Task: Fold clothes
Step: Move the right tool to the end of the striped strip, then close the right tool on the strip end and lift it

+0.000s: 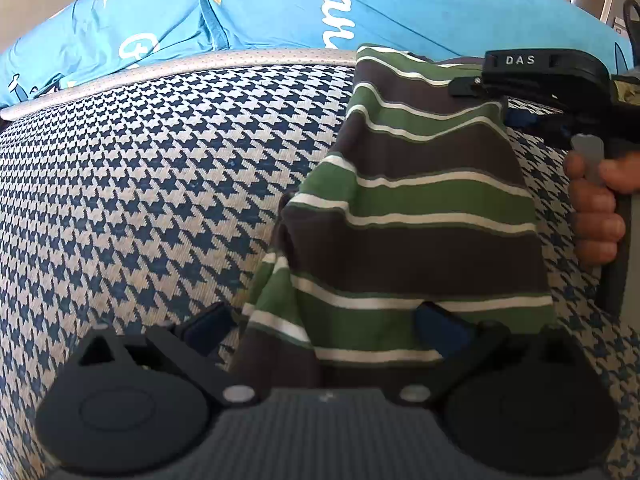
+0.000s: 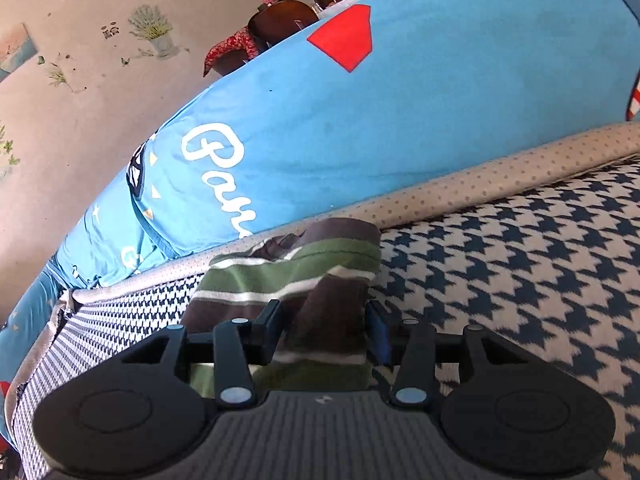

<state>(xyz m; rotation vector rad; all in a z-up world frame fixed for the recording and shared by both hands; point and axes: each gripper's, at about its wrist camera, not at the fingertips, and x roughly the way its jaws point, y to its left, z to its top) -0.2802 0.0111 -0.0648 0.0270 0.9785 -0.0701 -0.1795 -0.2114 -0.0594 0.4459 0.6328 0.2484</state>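
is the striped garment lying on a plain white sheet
No, the striped garment lies on a blue and cream houndstooth cover.

Blue cushions [image 1: 400, 12] behind houndstooth cover [image 1: 160, 168]

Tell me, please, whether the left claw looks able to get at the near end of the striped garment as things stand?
Probably yes: the left claw is open with the striped garment already lying between its fingers on the houndstooth cover, and nothing blocks it. The right claw works the far end.
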